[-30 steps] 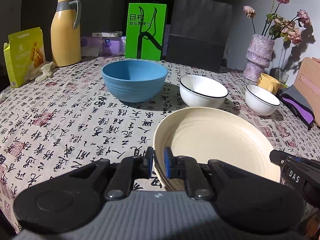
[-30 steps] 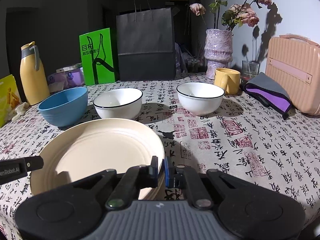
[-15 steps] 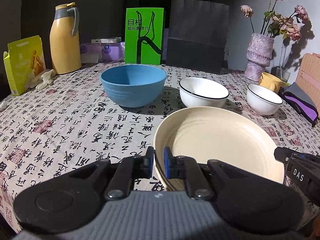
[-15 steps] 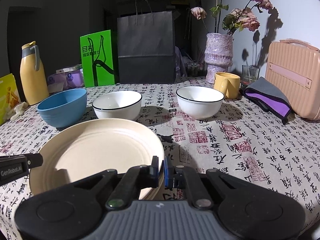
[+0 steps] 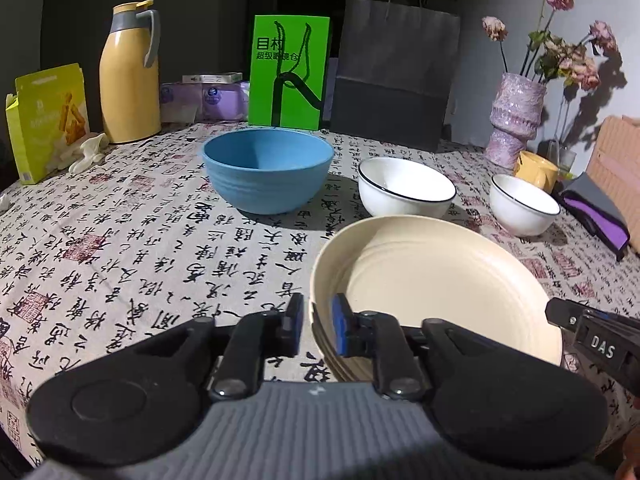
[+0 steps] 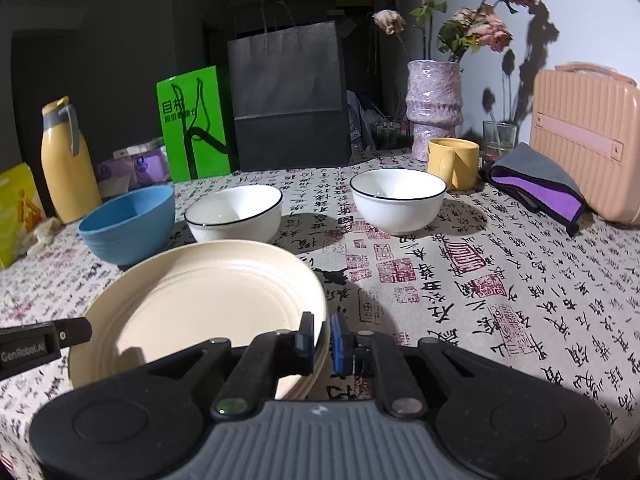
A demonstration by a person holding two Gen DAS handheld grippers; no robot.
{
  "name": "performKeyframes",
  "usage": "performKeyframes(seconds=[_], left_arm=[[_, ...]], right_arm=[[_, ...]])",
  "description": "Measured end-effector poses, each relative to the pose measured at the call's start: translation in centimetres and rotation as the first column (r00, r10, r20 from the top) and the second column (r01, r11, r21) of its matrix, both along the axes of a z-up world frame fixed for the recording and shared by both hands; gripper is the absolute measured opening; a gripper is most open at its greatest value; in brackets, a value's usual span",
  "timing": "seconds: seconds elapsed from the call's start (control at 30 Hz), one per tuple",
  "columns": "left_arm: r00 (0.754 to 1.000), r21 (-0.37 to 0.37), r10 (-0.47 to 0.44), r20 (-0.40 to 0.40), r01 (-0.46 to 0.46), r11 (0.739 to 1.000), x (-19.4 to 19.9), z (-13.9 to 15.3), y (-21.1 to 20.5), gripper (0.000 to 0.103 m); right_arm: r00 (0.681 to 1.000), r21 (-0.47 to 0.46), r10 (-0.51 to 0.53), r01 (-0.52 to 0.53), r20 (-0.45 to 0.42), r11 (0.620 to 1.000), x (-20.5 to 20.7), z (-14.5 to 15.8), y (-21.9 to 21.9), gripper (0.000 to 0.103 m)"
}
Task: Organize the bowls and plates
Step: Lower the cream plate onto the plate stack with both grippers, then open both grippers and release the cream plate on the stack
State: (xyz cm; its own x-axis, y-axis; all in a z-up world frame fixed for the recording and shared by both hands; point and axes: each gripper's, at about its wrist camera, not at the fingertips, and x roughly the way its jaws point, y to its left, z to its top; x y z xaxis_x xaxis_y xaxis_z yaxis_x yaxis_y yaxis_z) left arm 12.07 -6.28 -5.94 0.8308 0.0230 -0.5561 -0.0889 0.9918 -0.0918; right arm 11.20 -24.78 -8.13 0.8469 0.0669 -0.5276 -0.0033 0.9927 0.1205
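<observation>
My left gripper (image 5: 314,322) and right gripper (image 6: 322,338) pinch opposite rims of the cream plates (image 5: 436,280). Blue bowl (image 5: 267,168) and both white bowls (image 6: 234,212) look empty.

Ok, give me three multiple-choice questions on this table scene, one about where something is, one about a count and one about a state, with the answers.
1. What stands directly between the round blue bowl and the right-hand white black-rimmed bowl?
A. a yellow mug
B. another white black-rimmed bowl
C. a pink case

2. How many bowls stand on the calligraphy-print tablecloth?
A. two
B. three
C. four

3. How is the cream round plate stack held?
A. by the left gripper only
B. by neither gripper
C. by both grippers at opposite rims

Answers:
1 B, the second white bowl stands between them.
2 B, one blue and two white.
3 C, the left gripper straddles the left rim and the right gripper the right rim.
</observation>
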Motion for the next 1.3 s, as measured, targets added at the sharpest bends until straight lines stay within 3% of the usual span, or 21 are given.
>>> performKeyframes(seconds=[0.03, 0.07, 0.13, 0.2, 0.27, 0.33, 0.6, 1.07, 1.3], left_arm=[[1.0, -0.008, 0.001, 0.003, -0.001, 1.0, -0.1, 0.2, 0.3, 0.032], [1.0, -0.018, 0.002, 0.009, -0.002, 1.0, -0.3, 0.4, 0.6, 0.045], [1.0, -0.03, 0.002, 0.03, -0.002, 1.0, -0.9, 0.8, 1.2, 0.058], [0.998, -0.041, -0.004, 0.055, 0.006, 0.999, -1.5, 1.4, 1.7, 0.083], [0.996, -0.054, -0.009, 0.093, 0.014, 0.998, -2.4, 1.9, 2.1, 0.098], [0.992, -0.065, -0.01, 0.127, 0.018, 0.998, -3.4, 2.4, 2.3, 0.103], [0.986, -0.104, 0.0, 0.166, 0.017, 0.994, -6.5, 3.1, 3.9, 0.103], [0.972, -0.102, 0.006, 0.237, 0.019, 0.995, -12.0, 2.8, 6.2, 0.103], [0.965, -0.092, -0.002, 0.261, 0.027, 0.995, -13.6, 2.4, 6.8, 0.103]], right_arm=[[1.0, 0.012, 0.0, 0.0, 0.002, 1.0, -0.1, 0.1, -0.3, 0.018], [1.0, 0.028, 0.003, -0.003, 0.005, 1.0, -0.2, 0.2, -0.5, 0.022], [1.0, 0.064, 0.011, -0.011, 0.009, 0.998, -0.5, 0.5, -1.0, 0.044], [0.999, 0.089, 0.027, -0.028, 0.019, 0.996, -0.9, 0.8, -1.3, 0.057], [0.999, 0.102, 0.042, -0.045, 0.029, 0.994, -1.4, 1.1, -1.4, 0.077], [0.997, 0.113, 0.058, -0.063, 0.046, 0.992, -2.0, 1.5, -1.3, 0.101], [0.987, 0.111, 0.12, -0.132, 0.106, 0.985, -5.2, 3.2, -0.5, 0.103], [0.971, 0.124, 0.186, -0.205, 0.151, 0.971, -9.6, 4.1, 1.0, 0.103], [0.97, 0.032, 0.189, -0.195, 0.152, 0.98, -11.4, 3.9, 3.0, 0.103]])
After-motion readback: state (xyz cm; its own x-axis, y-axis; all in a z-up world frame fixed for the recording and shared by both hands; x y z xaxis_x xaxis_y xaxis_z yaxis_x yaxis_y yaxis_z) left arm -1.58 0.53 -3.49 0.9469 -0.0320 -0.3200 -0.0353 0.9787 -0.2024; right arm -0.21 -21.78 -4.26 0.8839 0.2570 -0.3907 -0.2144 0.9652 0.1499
